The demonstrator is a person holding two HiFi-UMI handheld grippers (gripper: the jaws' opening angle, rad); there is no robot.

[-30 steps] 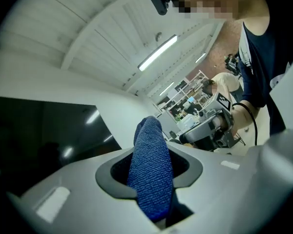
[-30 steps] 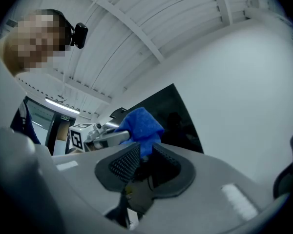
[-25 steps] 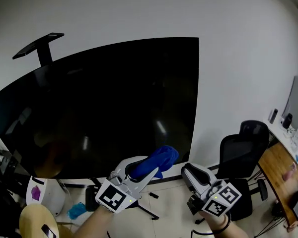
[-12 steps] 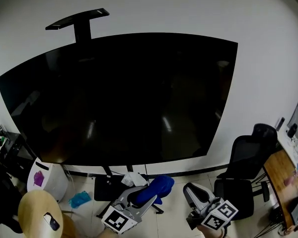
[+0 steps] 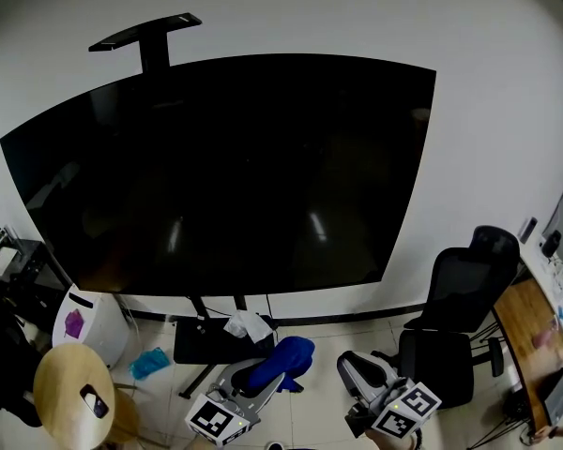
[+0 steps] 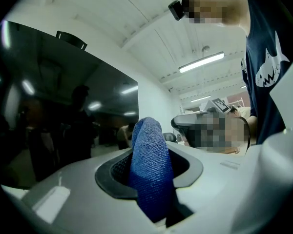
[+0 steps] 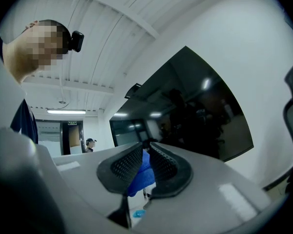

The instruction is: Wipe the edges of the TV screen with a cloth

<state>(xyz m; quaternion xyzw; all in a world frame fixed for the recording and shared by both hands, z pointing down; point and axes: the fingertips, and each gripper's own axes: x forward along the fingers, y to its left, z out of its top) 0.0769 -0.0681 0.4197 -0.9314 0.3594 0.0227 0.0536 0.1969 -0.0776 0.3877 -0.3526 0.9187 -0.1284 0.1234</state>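
Both below TV screen (image 5: 225, 176): left tool (image 5: 270, 369) clamped on blue cloth (image 5: 283, 356), right tool (image 5: 353, 366) closed, empty.

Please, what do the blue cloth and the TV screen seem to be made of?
The blue cloth: probably microfibre, matte; a fine nubby weave shows. The TV screen: glossy glass or plastic, I cannot tell which; it mirrors ceiling lights.

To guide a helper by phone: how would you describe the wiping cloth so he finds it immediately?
Find the big black TV and look below it, near its stand. The left gripper is shut on a deep blue cloth; the white rag and teal scrap nearby lie loose.
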